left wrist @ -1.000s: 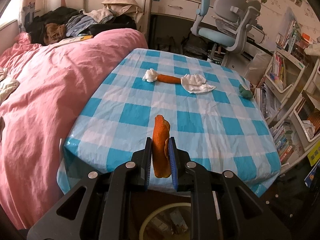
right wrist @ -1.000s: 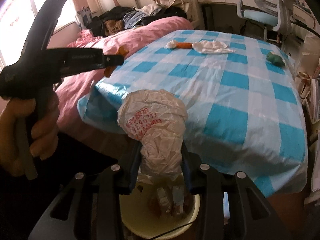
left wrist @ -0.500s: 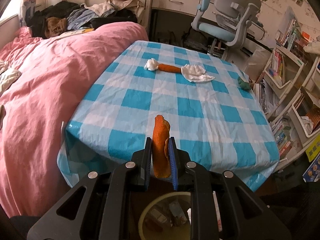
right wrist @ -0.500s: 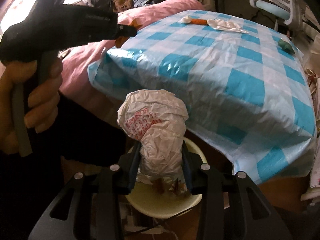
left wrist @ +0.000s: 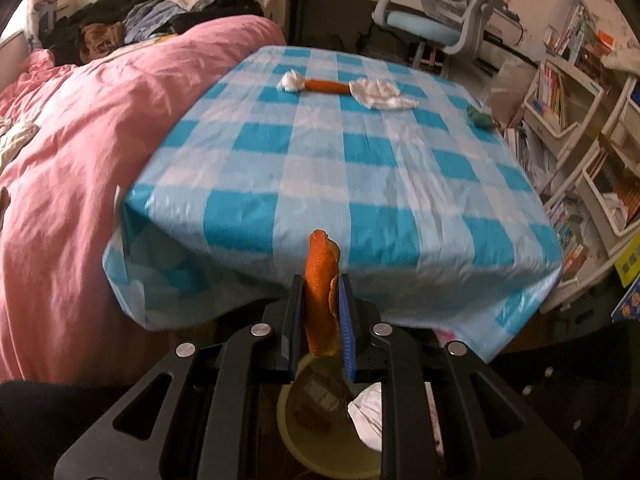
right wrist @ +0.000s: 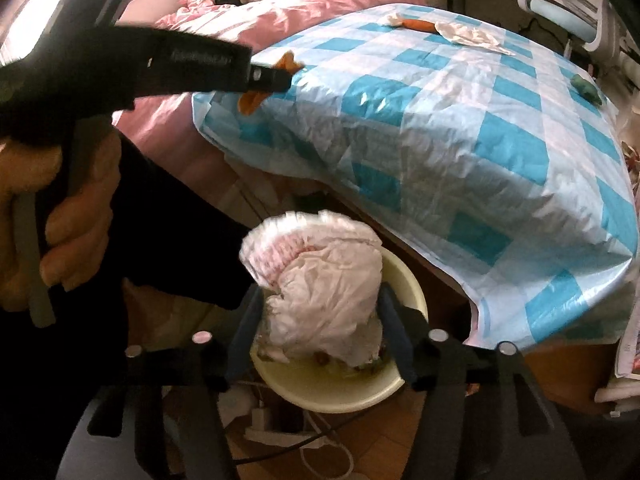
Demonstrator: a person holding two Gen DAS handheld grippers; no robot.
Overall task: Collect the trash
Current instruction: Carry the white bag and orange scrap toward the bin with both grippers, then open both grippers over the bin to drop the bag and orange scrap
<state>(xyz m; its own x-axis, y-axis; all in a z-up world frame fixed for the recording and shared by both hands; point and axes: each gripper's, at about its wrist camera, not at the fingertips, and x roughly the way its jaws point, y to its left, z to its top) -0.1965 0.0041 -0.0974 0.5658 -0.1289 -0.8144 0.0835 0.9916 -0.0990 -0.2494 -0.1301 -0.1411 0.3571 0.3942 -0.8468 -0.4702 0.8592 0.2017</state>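
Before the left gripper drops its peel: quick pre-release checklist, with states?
1. Left gripper shut on the orange peel: ok.
2. Bin under the peel: ok, its pale rim shows just below the fingertips.
3. Right gripper let go of the crumpled plastic bag: ok, its jaws have just been opening, and gaps show at both sides of the bag, which is blurred.
4. Bag over the bin: ok, the rim lies right beneath it.
5. Bag fully landed in the bin: cannot tell.
6. Table cleared: not ok; tissues, another peel and a green item remain.
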